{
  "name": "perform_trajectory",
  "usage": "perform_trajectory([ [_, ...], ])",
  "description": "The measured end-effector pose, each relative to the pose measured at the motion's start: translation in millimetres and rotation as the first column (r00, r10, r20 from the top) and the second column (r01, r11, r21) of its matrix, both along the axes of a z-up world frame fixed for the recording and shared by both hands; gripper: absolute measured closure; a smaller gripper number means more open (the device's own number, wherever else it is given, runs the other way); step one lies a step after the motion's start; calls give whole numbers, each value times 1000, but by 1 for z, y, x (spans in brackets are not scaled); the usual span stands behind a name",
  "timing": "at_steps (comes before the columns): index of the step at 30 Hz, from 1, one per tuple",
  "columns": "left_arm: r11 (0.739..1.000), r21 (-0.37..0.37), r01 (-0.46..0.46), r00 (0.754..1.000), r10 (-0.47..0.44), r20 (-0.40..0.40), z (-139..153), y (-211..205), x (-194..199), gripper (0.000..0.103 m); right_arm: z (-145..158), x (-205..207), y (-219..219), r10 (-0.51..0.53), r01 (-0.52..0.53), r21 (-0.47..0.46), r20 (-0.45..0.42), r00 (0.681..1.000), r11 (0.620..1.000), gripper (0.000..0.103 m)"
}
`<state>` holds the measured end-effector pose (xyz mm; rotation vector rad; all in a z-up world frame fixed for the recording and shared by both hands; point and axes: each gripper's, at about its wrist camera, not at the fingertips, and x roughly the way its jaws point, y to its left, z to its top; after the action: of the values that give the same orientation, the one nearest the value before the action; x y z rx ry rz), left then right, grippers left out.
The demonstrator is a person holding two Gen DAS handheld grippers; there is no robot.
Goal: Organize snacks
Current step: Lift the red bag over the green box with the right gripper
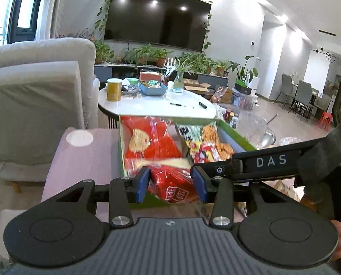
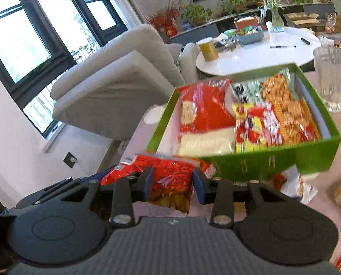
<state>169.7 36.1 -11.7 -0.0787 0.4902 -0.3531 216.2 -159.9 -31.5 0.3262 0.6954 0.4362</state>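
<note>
I have a red snack bag (image 1: 174, 184) pinched between both my claws, one at each end. My left gripper (image 1: 171, 184) is clamped on the end with white characters printed in a white-edged panel, too cut off for me to read. My right gripper (image 2: 172, 186) is clamped on the other end, where the red film gives way to a clear patch showing golden pieces inside. I judge I hold it at both ends so the limp packet stays stretched flat and can go in level rather than crumpled.

The bag hangs just over the near edge of the green box (image 2: 257, 162), not yet inside it. The box sits on a pale pink table (image 1: 79, 160), near its far edge. Packets already fill its bottom: a large red bag with a round cracker pictured (image 2: 204, 112) against the left wall, a yellow and red packet (image 2: 255, 126) in the middle, and a clear bag of orange fried snacks (image 2: 285, 105) toward the far right corner. Their print is too blurred to read.

On the arm of my right claw, seen from the left one, the letters "DAS" (image 1: 271, 160) stand in white.

A clear glass jug (image 2: 333, 78) stands just beside the box's right wall
</note>
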Motion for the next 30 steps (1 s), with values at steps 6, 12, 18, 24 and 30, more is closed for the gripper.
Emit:
perform_trajectory([
  [6,1000,-5,5,999,-5,36,11,-7,21,65,13,16,-6,-10,9,5,40,999,1000,56],
  [12,999,-35,-34,999,33,-39,-11,13,14,58,-1,8,-19,19,-18,33,-30,999,999,56],
  [18,993,-58,-101,978,88,-187,-48,36,2,40,-41,-5,-4,37,-39,-6,-189,981,999,55],
  [24,994,-84,-63,963,39,-267,-71,41,-4,41,-55,-5,10,8,-17,-34,-261,965,999,50],
  [30,997,-80,-8,961,-14,-278,-77,30,-8,50,-60,1,20,-4,-8,-46,-264,964,999,51],
])
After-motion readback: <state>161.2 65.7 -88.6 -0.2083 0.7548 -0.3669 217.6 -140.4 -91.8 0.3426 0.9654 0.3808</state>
